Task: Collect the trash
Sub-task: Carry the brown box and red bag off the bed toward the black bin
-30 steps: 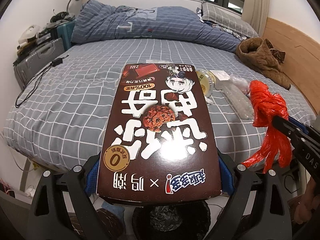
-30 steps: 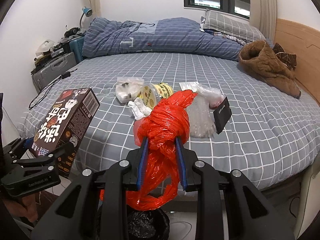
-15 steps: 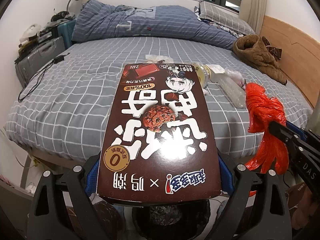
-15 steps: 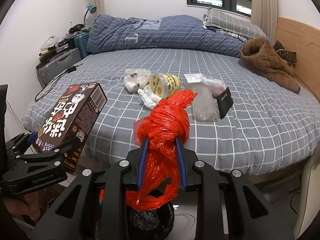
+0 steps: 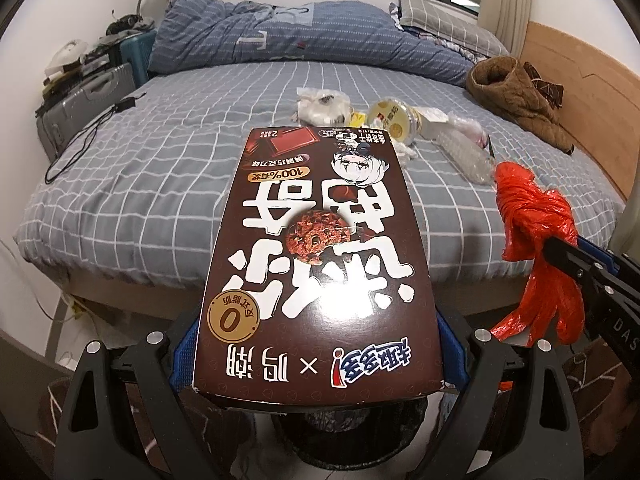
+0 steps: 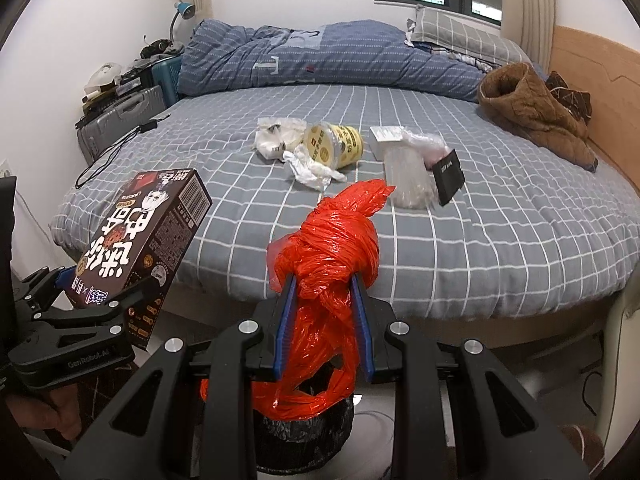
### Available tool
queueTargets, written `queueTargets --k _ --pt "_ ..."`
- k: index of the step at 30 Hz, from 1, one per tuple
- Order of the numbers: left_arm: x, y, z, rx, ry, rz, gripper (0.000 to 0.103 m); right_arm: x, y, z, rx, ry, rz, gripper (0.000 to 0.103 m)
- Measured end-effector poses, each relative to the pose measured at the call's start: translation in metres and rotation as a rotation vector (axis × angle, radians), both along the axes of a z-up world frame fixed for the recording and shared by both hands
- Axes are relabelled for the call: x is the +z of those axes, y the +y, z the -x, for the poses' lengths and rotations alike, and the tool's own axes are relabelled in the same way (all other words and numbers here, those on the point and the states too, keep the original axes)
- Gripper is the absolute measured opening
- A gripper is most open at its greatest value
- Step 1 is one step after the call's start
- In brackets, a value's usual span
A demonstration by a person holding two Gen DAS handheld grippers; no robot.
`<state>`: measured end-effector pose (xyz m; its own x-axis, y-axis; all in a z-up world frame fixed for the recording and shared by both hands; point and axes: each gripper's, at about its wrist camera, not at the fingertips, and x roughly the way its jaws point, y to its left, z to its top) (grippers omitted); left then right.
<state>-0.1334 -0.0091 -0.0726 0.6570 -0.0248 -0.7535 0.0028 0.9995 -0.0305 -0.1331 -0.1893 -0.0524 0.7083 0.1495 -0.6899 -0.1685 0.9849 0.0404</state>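
My left gripper (image 5: 316, 356) is shut on a brown cookie box (image 5: 320, 256), held flat above a black-lined trash bin (image 5: 344, 432) on the floor; the box also shows in the right wrist view (image 6: 144, 240). My right gripper (image 6: 324, 320) is shut on a knotted red plastic bag (image 6: 336, 248), hanging over the bin (image 6: 304, 436); the bag shows at the right of the left wrist view (image 5: 536, 248). On the bed (image 6: 500, 232) lie a yellow noodle cup (image 6: 332, 146), crumpled white tissue (image 6: 310, 168), a white wrapper (image 6: 276, 140), clear plastic packaging (image 6: 408, 176) and a small black card (image 6: 450, 178).
A brown jacket (image 6: 532, 116) lies at the bed's right by the wooden headboard (image 6: 600, 92). A blue duvet (image 6: 320, 60) is piled at the back. A grey suitcase (image 6: 120, 120) and a cable (image 6: 108, 156) are at the left.
Both grippers have drawn back from the bed and slightly lower with their loads; the bed edge and floor show more, and the bin sits under both.
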Motion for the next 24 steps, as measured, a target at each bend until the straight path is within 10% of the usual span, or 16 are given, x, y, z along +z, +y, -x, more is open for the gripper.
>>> queueTargets --k 24 --pt "-0.028 -0.013 0.056 -0.023 0.148 0.016 0.089 -0.033 0.001 0.052 0.01 0.12 0.001 0.026"
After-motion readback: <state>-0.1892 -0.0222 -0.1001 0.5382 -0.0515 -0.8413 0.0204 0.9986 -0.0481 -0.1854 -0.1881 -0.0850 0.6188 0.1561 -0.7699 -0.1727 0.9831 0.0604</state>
